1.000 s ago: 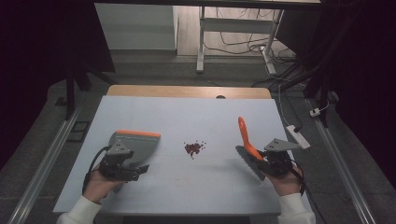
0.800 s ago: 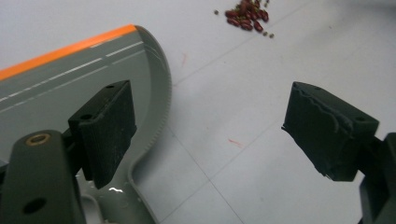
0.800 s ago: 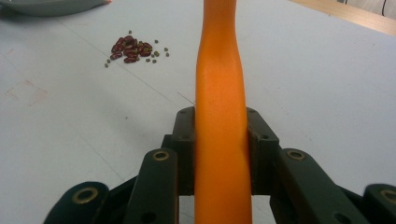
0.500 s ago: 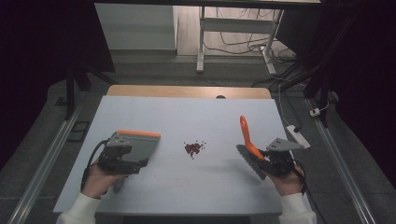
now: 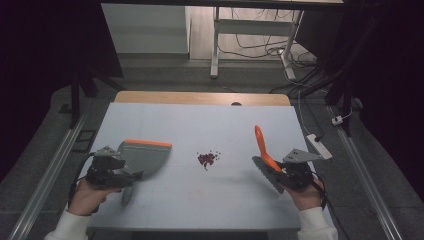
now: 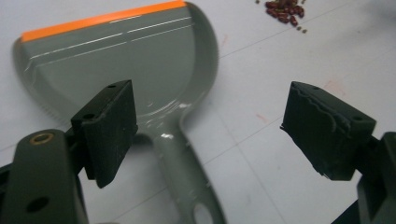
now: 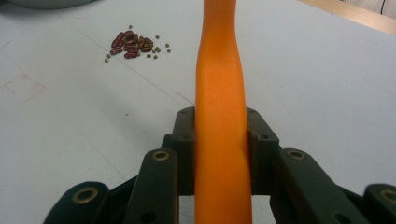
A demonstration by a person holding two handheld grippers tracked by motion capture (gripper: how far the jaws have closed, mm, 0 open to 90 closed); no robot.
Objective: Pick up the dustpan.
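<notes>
Judging from how things lie, the sweeping has not begun: the small pile of red beans (image 5: 206, 159) sits loose in the middle of the tabletop (image 5: 200, 125), with nothing yet in the pan.

At the left, the left tongs (image 5: 125, 172) stand wide apart, holding nothing. The grey dustpan (image 5: 142, 156) with its orange lip lies flat on the tabletop, its handle running back between the spread jaws without either touching it. Gripping that handle looks like the step still to come on this side.

At the right, the right tongs (image 5: 276, 172) are clamped on the orange handle of a brush (image 5: 263, 150), which is lifted and well apart from the beans.

The left gripper view shows what the high view leaves unclear: the gap on both sides of the dustpan handle (image 6: 184, 172) and the hanging hole at its end. The right gripper view shows both jaws pressed flat against the brush handle (image 7: 222, 116), and a few small greenish grains scattered among the beans (image 7: 133, 46).
</notes>
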